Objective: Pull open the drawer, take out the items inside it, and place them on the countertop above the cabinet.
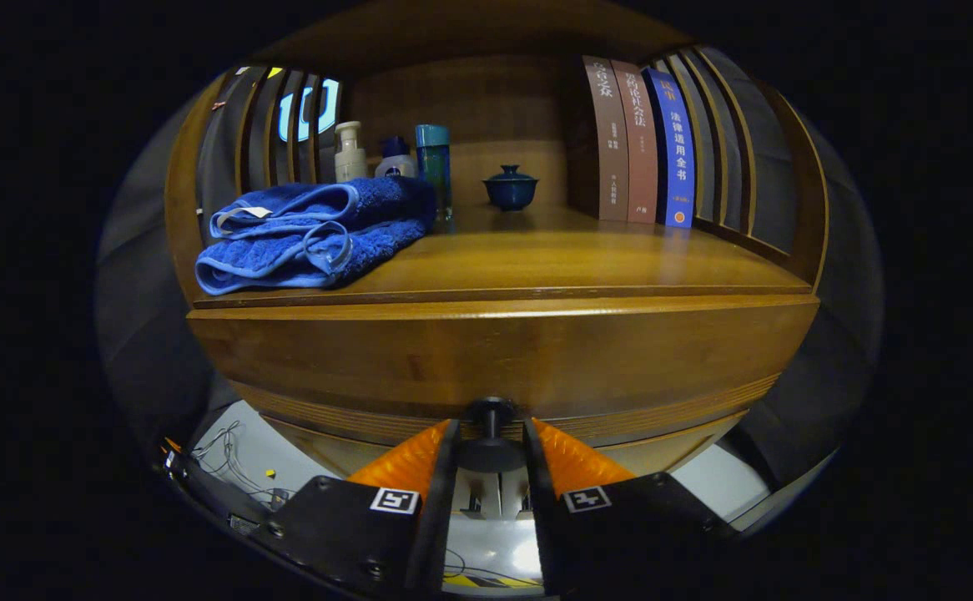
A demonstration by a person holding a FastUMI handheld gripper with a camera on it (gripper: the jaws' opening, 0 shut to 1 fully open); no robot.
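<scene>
Black gripper (491, 438), orange fingers (407, 459)

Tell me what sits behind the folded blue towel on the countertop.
Behind the blue towel stand a white pump bottle, a small dark-capped bottle and a teal bottle; the towel hides their bases. The hand-held gripper has its fingers around the drawer knob.

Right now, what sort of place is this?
Likely a mock home set: a brown wooden cabinet with a folded blue towel, toiletry bottles, a small blue lidded cup and upright books on top. The tool has the dark round drawer knob between its fingers.
</scene>
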